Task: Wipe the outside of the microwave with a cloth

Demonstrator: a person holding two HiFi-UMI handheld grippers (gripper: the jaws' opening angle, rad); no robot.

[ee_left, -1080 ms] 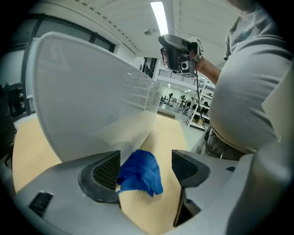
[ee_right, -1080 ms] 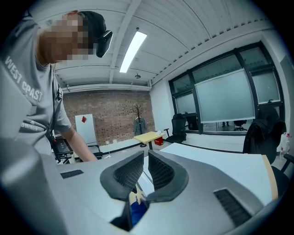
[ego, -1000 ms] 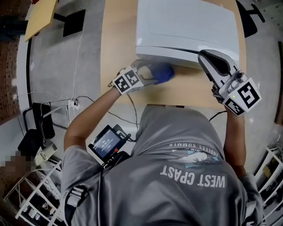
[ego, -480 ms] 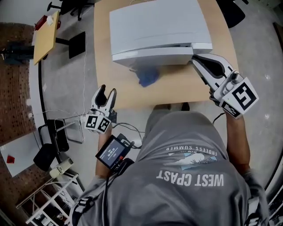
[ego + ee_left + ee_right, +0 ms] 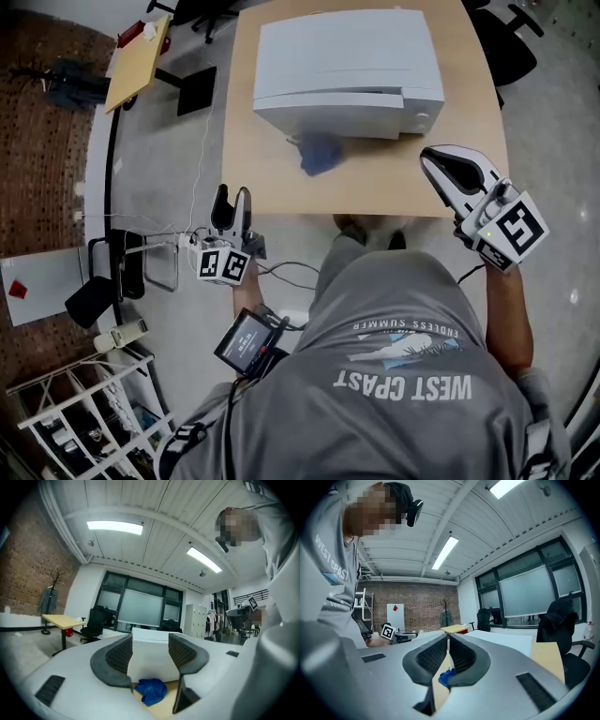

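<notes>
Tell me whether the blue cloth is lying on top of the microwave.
No, the blue cloth lies on the table just in front of the microwave.

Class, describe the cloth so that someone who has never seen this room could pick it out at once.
Find the light wooden table, then the white microwave on it. On the bare tabletop just before the microwave's front lies the cloth, crumpled. It is the only blue, soft thing there.
</notes>
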